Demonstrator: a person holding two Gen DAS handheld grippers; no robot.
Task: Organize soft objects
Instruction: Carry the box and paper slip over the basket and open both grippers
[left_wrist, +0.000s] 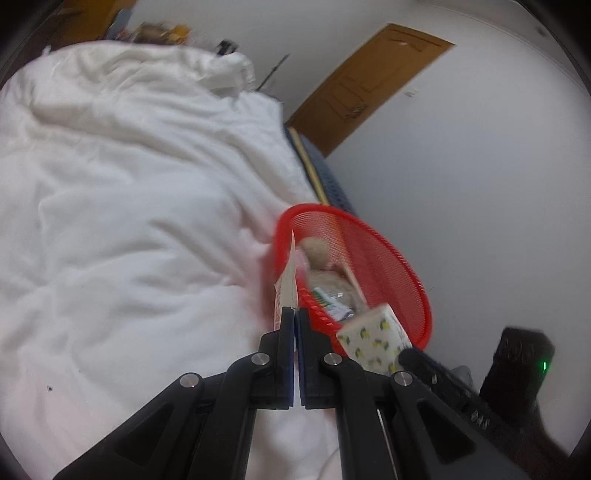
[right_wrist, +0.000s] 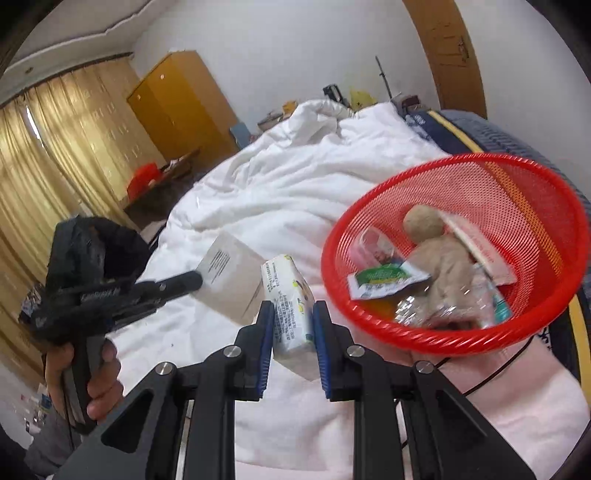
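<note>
Here, going from left to right across the bed:

Curtains (right_wrist: 55, 147): hanging gold along the far left wall, with a wooden wardrobe (right_wrist: 177, 103) standing beside them.

Person's hand (right_wrist: 92, 384): wrapping around the handle of the left gripper (left_wrist: 296, 312).

Left gripper: its jaws are pressing together on the lower edge of a thin flat packet (left_wrist: 287, 280), which is sticking up just beside the rim of the basket (right_wrist: 424, 332).

Bed (right_wrist: 277, 184): lying under a rumpled white quilt that is filling the middle of both views.

Right gripper (right_wrist: 293, 317): its jaws are clamping a wrapped tissue pack (right_wrist: 291, 306) with small yellow prints, holding it above the quilt, just left of the basket.

Basket: red mesh, sitting tilted on the quilt near the bed's right edge.

Inside the basket: a beige plush toy (right_wrist: 439, 258) is lying among a green-and-white sachet (right_wrist: 384, 280) and several clear, crinkled wrappers.

Door (left_wrist: 369, 85): standing brown against the white wall beyond the bed.
</note>
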